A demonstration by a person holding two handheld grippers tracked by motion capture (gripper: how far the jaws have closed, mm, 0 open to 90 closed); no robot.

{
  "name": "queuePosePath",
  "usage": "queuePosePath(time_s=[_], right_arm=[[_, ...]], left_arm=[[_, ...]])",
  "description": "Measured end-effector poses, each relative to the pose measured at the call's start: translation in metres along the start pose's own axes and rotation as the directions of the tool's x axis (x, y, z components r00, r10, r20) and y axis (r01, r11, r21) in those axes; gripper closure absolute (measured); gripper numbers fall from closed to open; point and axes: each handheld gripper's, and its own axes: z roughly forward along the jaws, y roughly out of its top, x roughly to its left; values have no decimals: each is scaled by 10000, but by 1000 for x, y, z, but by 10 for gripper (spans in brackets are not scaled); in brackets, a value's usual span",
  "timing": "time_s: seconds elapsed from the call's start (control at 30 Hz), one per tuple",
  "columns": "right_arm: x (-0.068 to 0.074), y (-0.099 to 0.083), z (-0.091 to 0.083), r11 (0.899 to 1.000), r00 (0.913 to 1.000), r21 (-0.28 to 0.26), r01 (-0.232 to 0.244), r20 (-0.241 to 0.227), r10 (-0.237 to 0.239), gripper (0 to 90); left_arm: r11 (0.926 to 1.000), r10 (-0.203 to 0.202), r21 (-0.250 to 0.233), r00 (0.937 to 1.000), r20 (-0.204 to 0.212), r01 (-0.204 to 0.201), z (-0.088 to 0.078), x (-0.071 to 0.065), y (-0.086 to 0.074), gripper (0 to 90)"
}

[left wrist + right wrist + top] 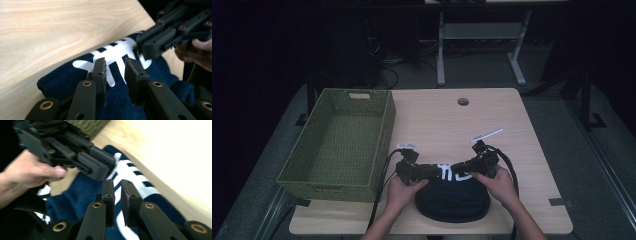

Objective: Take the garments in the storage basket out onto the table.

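Note:
A dark navy knitted garment [452, 202] with white lettering [447, 172] lies folded at the table's front edge. My left gripper [434, 172] is at the left of its top edge and my right gripper [462, 169] at the right, tips pointing toward each other. In the left gripper view my left gripper [115, 62] hovers over the white print [112, 52] on the garment [65, 80], jaws apart with nothing pinched; the right gripper [147, 47] rests on the fabric ahead. In the right gripper view my right gripper [116, 182] shows a narrow gap above the garment [82, 192], the left gripper [100, 162] just ahead.
A green woven basket [384, 130] stands on the left part of the wooden table [452, 120], close beside my left hand; its corner [90, 126] appears in the right gripper view. A round cable hole [463, 101] sits at the back. Cables trail off the front edge.

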Motion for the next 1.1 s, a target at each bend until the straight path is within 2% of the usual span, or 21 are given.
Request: queuePosePath(time_s=[0.13,0.27,0.37,0.53,0.63,0.8,0.93,0.97,1.03,1.1], right_arm=[[-6,0,5,9996,9997,202,-178,141,175,821],[-11,-4,9,9984,9990,465,-310,346,294,854],[-14,-6,9,9981,9989,458,-421,244,410,847],[-11,-7,-3,9996,9992,78,-256,302,253,836],[-17,-14,-16,9984,9974,-173,-536,463,543,836],[-26,-21,-23,9972,9951,-89,-737,658,742,841],[-29,-24,-21,9970,9941,19,-778,763,775,849],[-33,-28,-18,9953,9928,161,-959,738,944,856],[-37,-32,-18,9936,9926,-1,-1127,449,1126,856],[-38,-33,-19,9926,9920,-63,-1209,358,1211,854]], left_arm=[[9996,-125,267,9999,-72,127,7,5,-3,706],[9994,-230,274,9997,-40,231,10,8,-7,709],[9995,-74,304,10000,-59,76,9,8,-6,701],[10000,84,-8,10000,-40,-84,-1,2,-3,683],[10000,57,11,9999,-145,-57,-5,1,-3,682],[9999,-131,15,9994,-327,131,-6,9,-4,692],[9995,-266,160,9990,-362,272,-1,13,-8,694],[9993,-312,201,9989,-354,319,0,14,-9,693],[9991,-363,189,9988,-315,369,0,15,-10,691],[9993,-335,143,9990,-286,339,-1,14,-9,686]])
